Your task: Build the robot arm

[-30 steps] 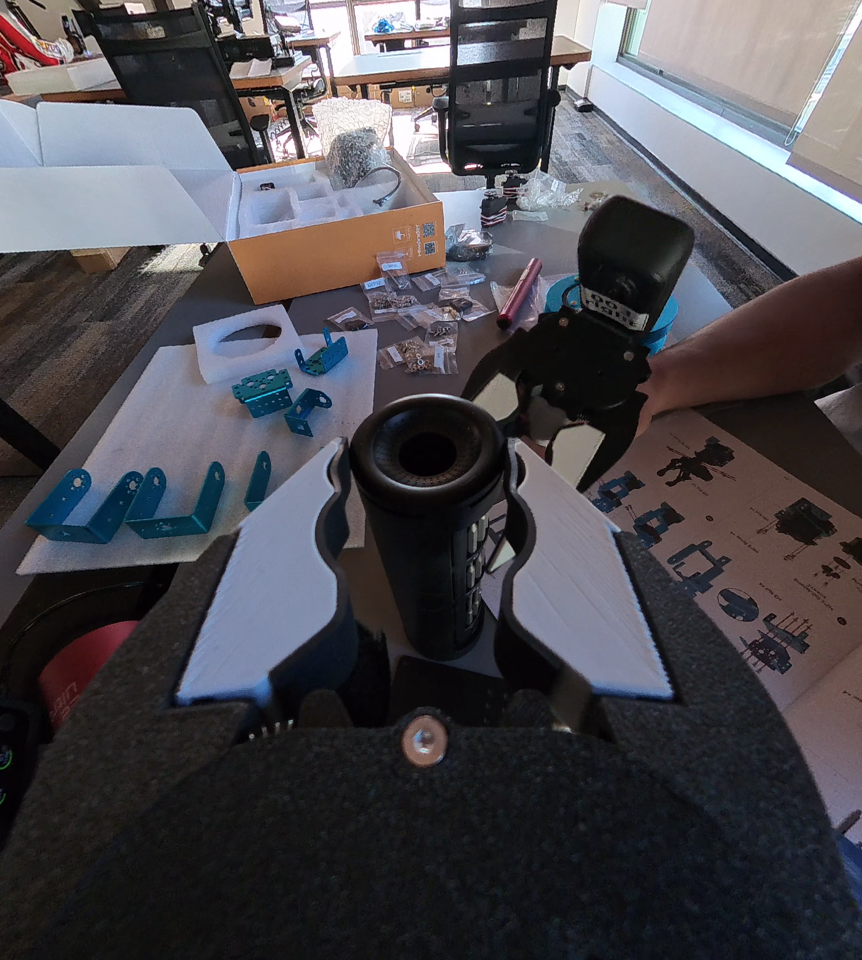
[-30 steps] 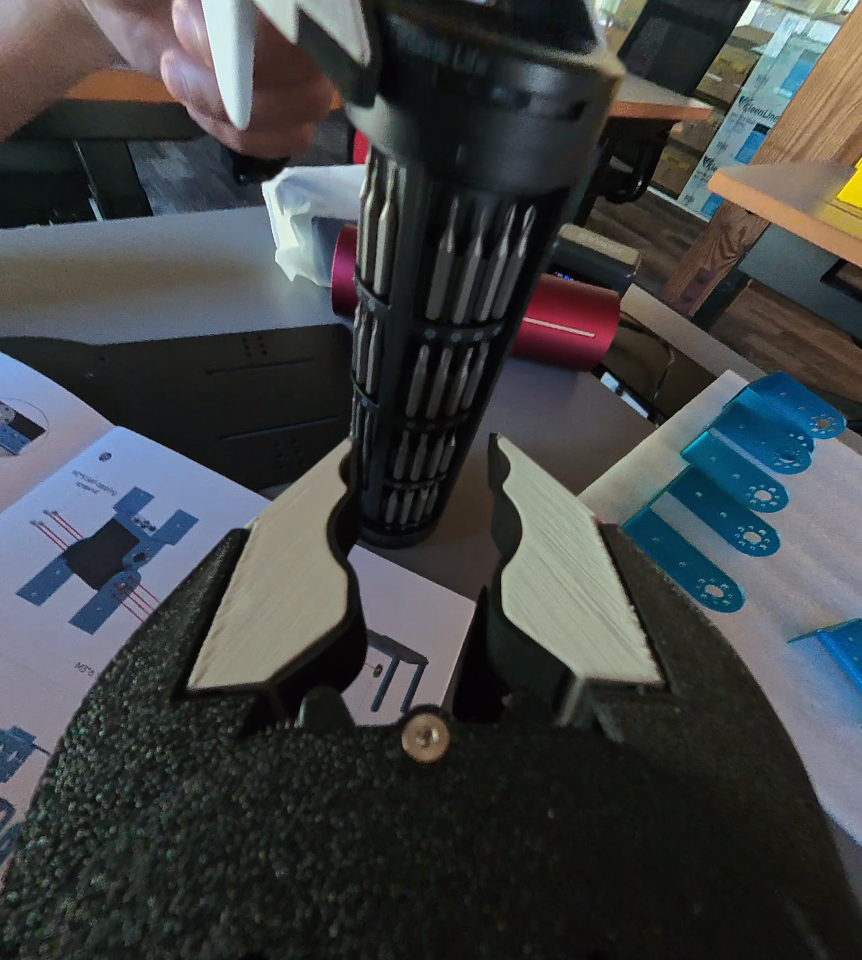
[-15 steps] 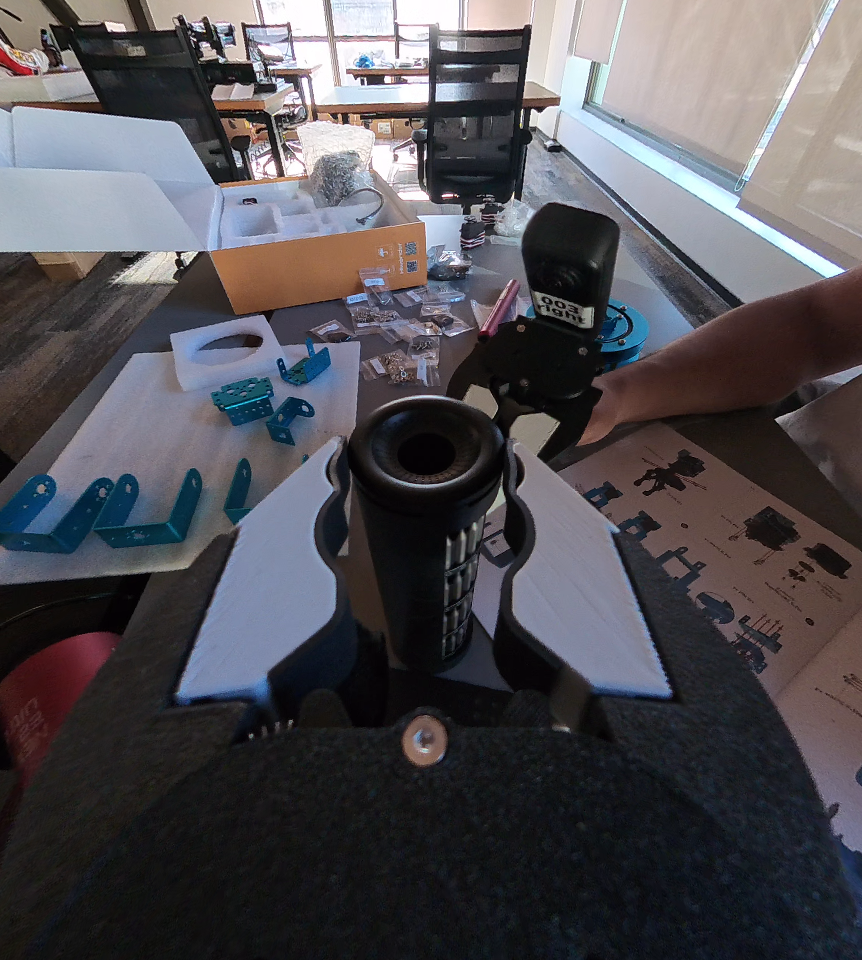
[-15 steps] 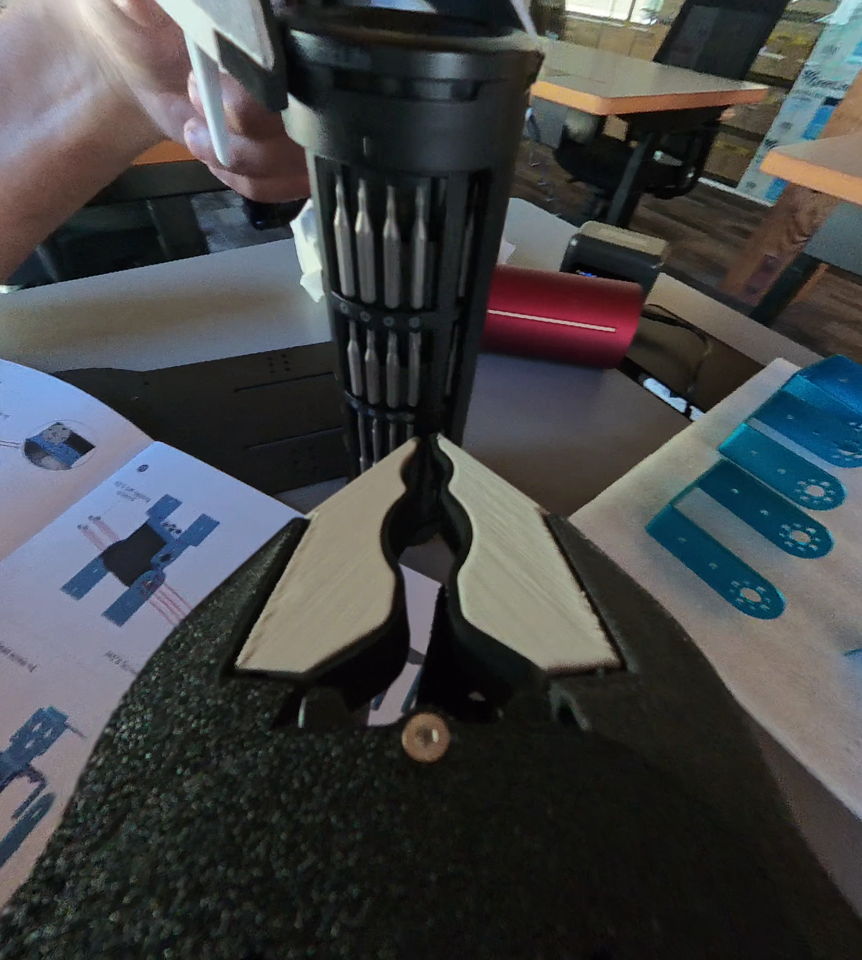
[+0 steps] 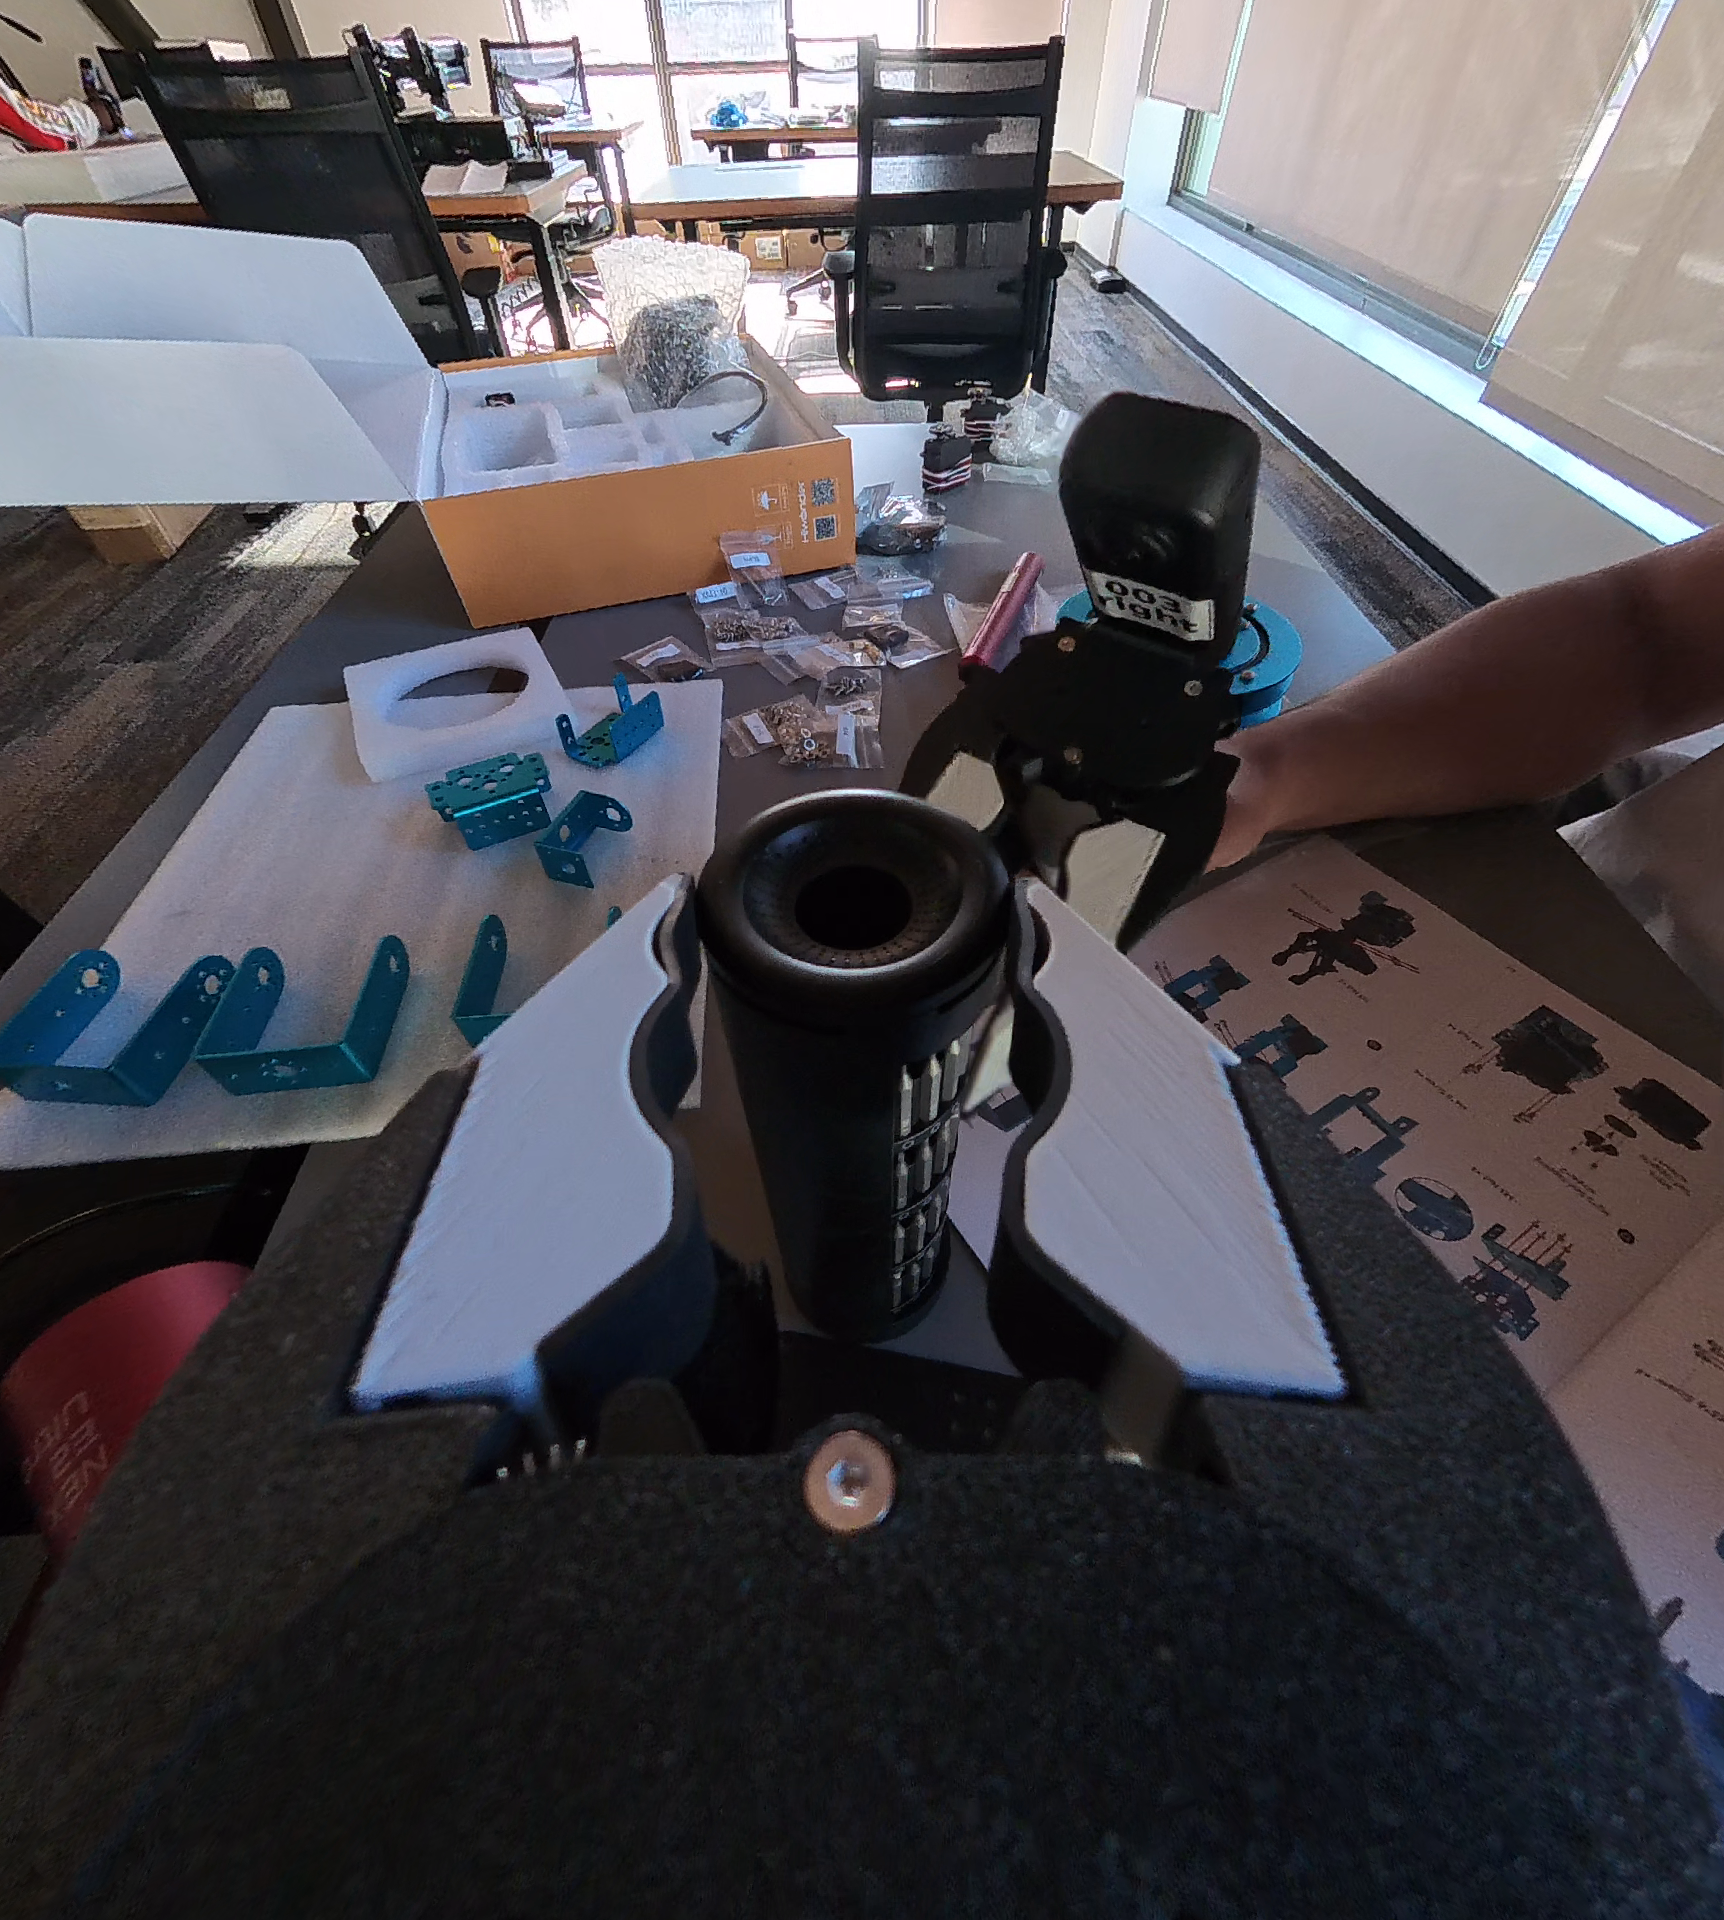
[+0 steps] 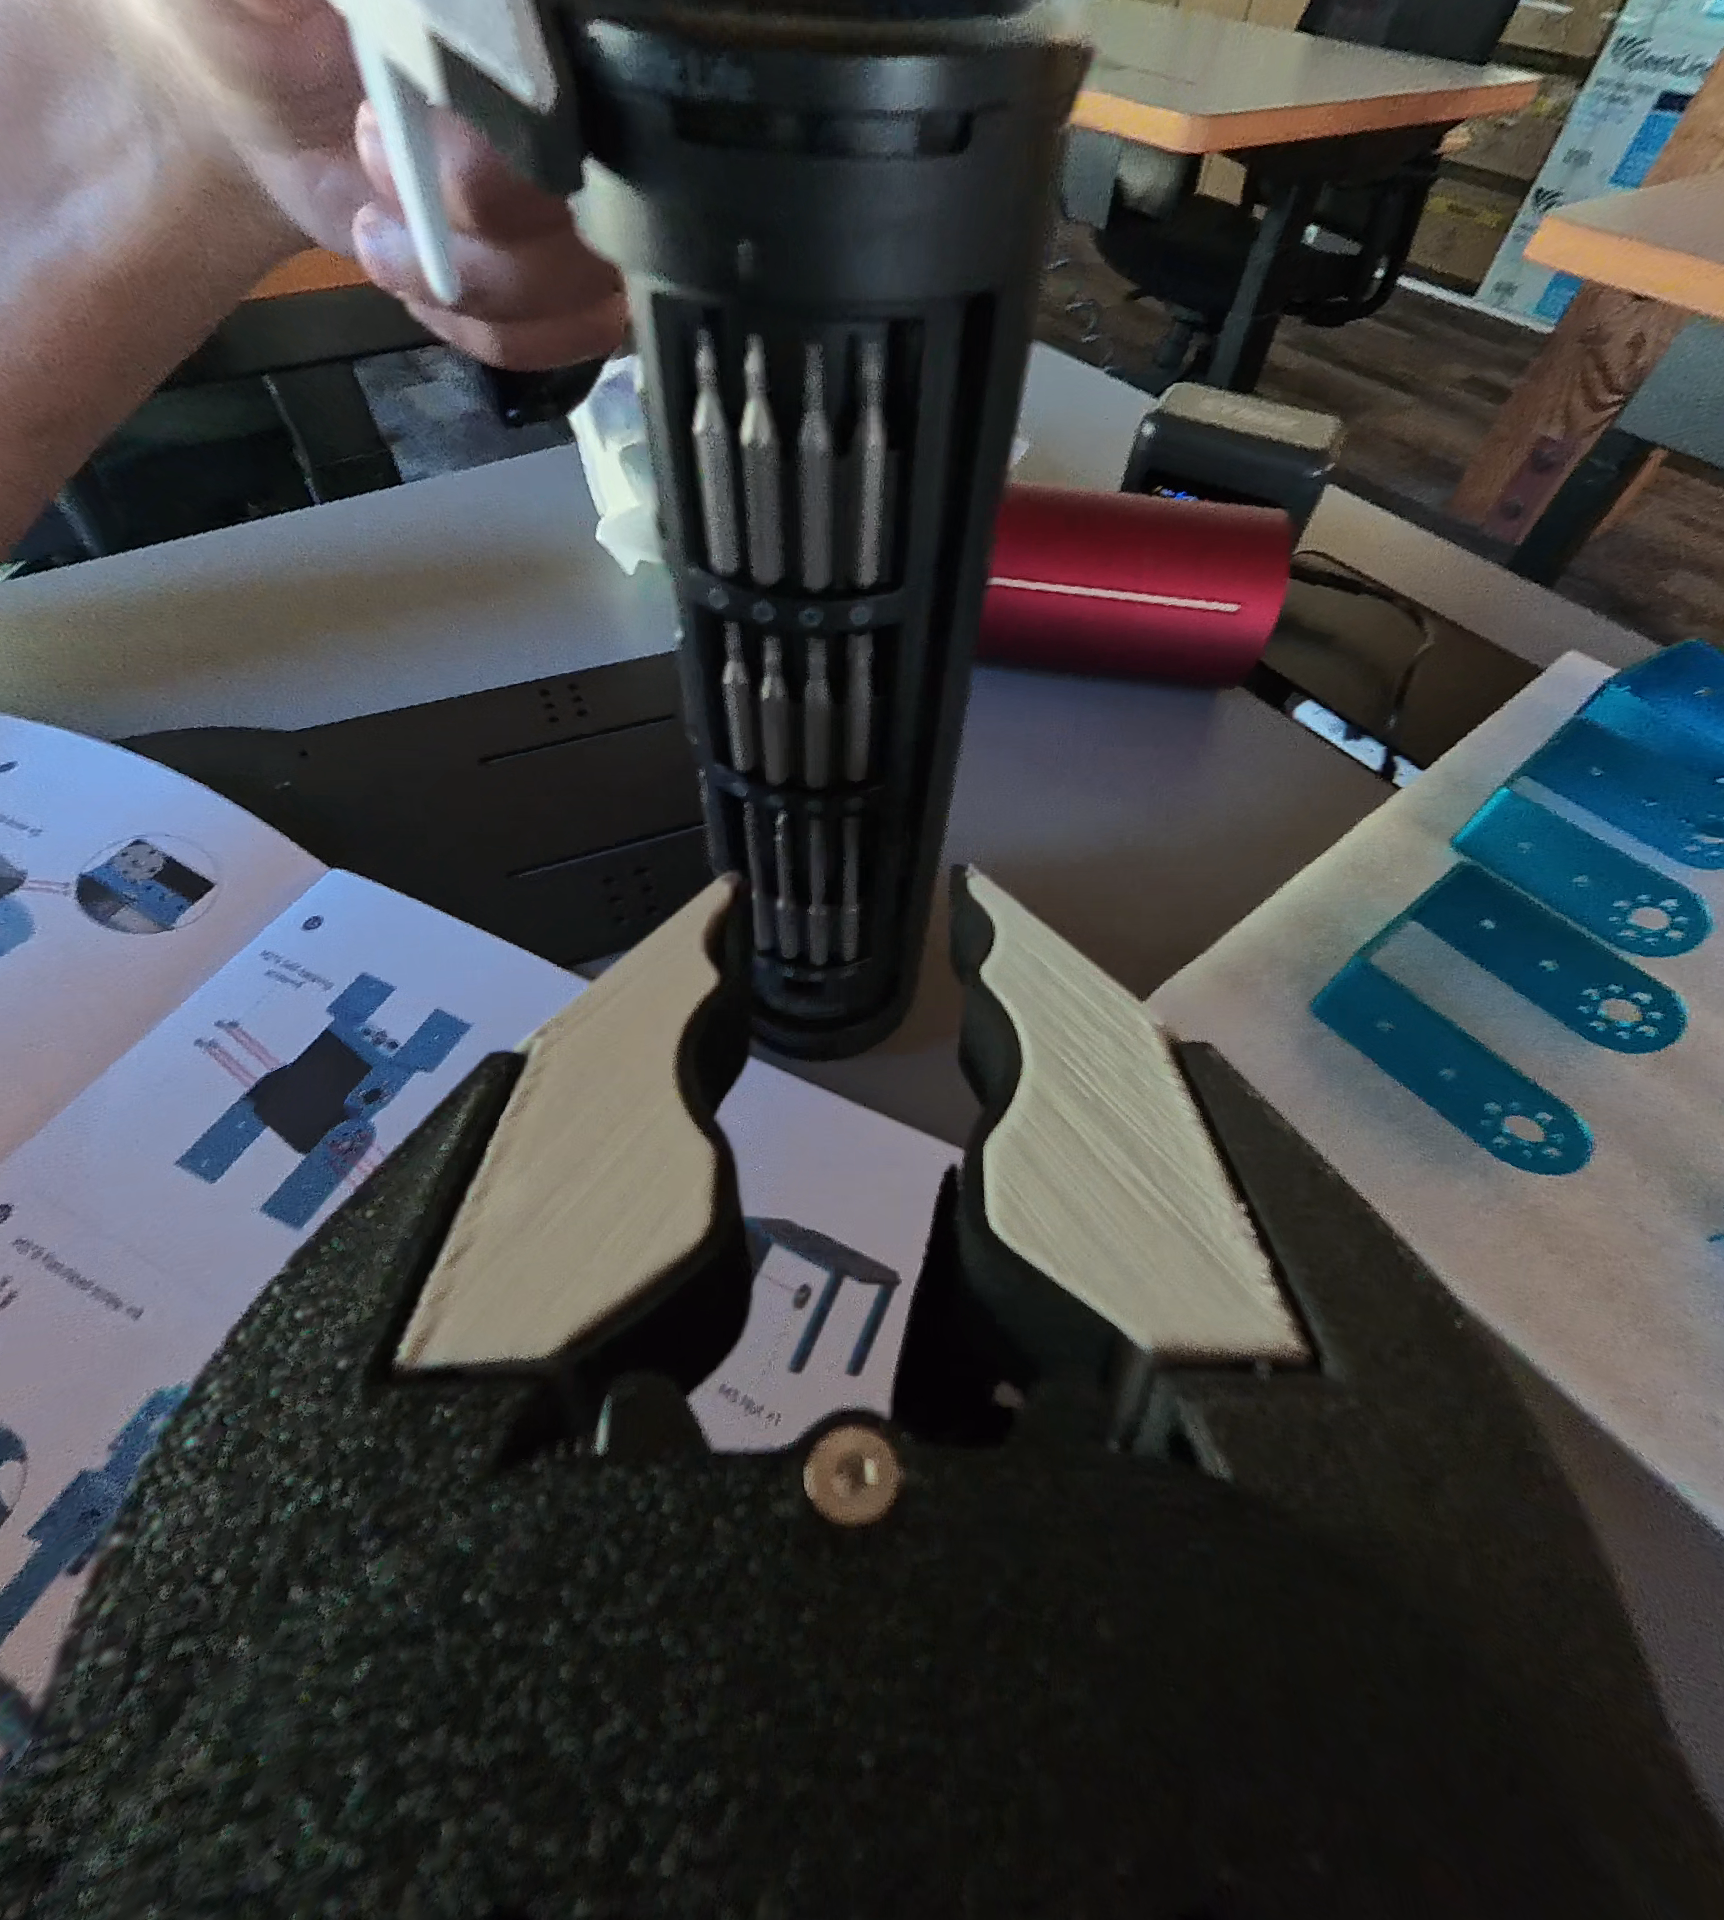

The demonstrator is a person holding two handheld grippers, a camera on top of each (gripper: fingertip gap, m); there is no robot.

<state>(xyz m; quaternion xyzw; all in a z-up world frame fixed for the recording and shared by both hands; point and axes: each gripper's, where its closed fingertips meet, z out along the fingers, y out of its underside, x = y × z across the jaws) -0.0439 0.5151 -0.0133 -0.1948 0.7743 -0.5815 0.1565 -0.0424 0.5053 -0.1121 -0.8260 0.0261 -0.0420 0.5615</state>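
Note:
A black cylindrical bit holder (image 5: 837, 1091) with rows of silver screwdriver bits stands upright between my left gripper's (image 5: 853, 914) white fingers, which are shut on its top end. In the right wrist view the holder (image 6: 806, 623) hangs down from the left gripper's white finger (image 6: 411, 156) and a hand. My right gripper (image 6: 847, 894) is open, with its fingertips on either side of the holder's lower end; I cannot tell whether they touch it. The right gripper also shows in the left wrist view (image 5: 1045, 862), just behind the holder, held by a person's arm.
Blue metal brackets (image 5: 162, 1029) (image 6: 1564, 935) lie on a white foam sheet. An open orange box (image 5: 629, 530), small screw bags (image 5: 806, 665), a printed instruction sheet (image 5: 1460, 1091) (image 6: 214, 1039), a red cylinder (image 6: 1128, 592) and a flat black device (image 6: 422, 790) are on the table. Office chairs stand beyond. One gripper's finger ends stand about 10 cm off the other's. The red cylinder (image 6: 1128, 592) is about 20 cm from both grippers' fingertips.
My right gripper was open a second ago, nearly shut half a second ago, and is open again around the holder's lower end. The left gripper keeps its hold on the holder.

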